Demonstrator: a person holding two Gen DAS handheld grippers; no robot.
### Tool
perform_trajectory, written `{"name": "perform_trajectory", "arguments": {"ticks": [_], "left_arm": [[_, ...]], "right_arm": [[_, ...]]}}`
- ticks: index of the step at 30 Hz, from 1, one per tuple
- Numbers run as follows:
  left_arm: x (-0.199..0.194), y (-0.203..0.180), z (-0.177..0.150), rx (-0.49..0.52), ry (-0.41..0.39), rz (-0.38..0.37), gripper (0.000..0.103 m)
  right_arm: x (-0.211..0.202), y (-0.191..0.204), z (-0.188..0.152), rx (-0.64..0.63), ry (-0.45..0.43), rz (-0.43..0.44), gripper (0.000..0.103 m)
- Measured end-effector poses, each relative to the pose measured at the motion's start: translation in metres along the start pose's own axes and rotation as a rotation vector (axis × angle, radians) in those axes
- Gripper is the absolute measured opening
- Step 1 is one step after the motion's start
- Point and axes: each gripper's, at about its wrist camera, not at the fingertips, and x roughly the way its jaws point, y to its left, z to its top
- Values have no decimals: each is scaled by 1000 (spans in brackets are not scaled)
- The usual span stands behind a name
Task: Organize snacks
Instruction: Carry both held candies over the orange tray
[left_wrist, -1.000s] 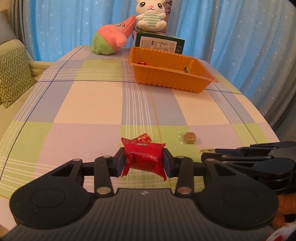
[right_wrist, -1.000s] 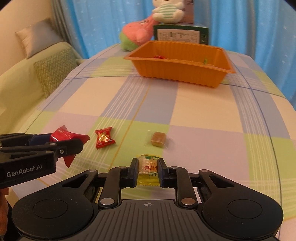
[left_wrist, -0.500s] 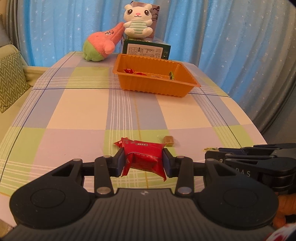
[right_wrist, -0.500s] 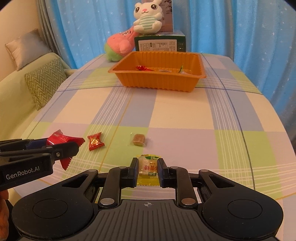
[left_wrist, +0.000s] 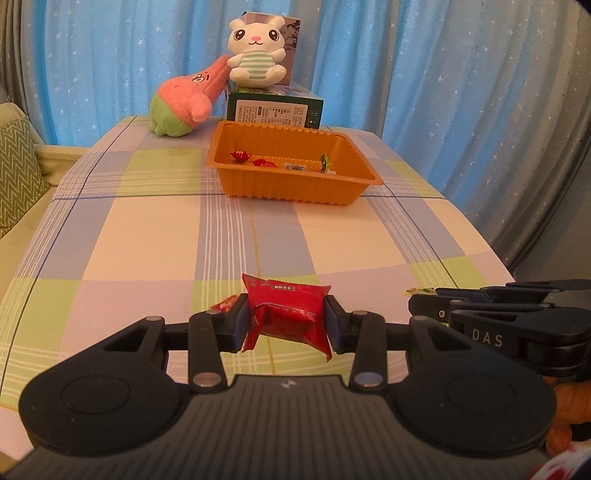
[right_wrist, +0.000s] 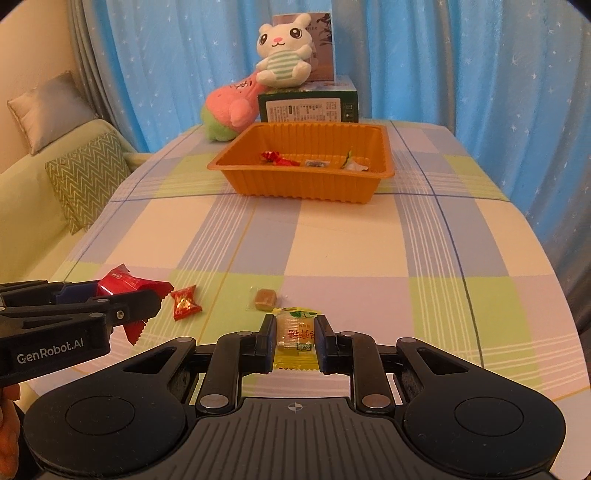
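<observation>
Crinkled red foil is what the left gripper (left_wrist: 287, 323) has hold of: a puffy red snack packet (left_wrist: 288, 314) with a saw-toothed seam, pinched at both sides between the blue-padded fingers, so the jaws are closed as far as the packet allows. It is carried above the near end of the table (left_wrist: 147, 236), whose cloth is a soft check of cream, lilac, pale blue and lime with thin white and blue lines. From the right wrist view the same packet sticks out past the matte black plastic of the left gripper at the left edge.

The right gripper (right_wrist: 295, 338) is clamped on a small yellow candy sachet (right_wrist: 295, 334), glossy and flat, with a clear window and red print; its jaws stand narrow, pressed against the sachet's sides. Just beyond it on the cloth lie a brown cube-shaped sweet in clear wrap (right_wrist: 265, 297) and, to its left, a red twist-wrapped candy (right_wrist: 185, 302), the two apart from each other.

At the far end stands an orange plastic tray (right_wrist: 303, 184), rectangular with ribbed walls and a flat rim, holding a few wrapped sweets. Behind it are a dark green printed box (right_wrist: 308, 105), a white plush rabbit in a striped shirt (right_wrist: 284, 55) seated on it, and a pink and green plush (right_wrist: 229, 107) lying beside the box. Blue curtains (right_wrist: 443, 55) with small white stars hang in folds behind
</observation>
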Motion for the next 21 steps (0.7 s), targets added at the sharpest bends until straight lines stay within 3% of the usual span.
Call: {"name": "perform_trajectory", "arguments": {"ticks": [21], "left_arm": [[47, -7, 92, 48, -34, -62, 38]], "right_arm": [[26, -41, 84, 8, -34, -13, 22]]}}
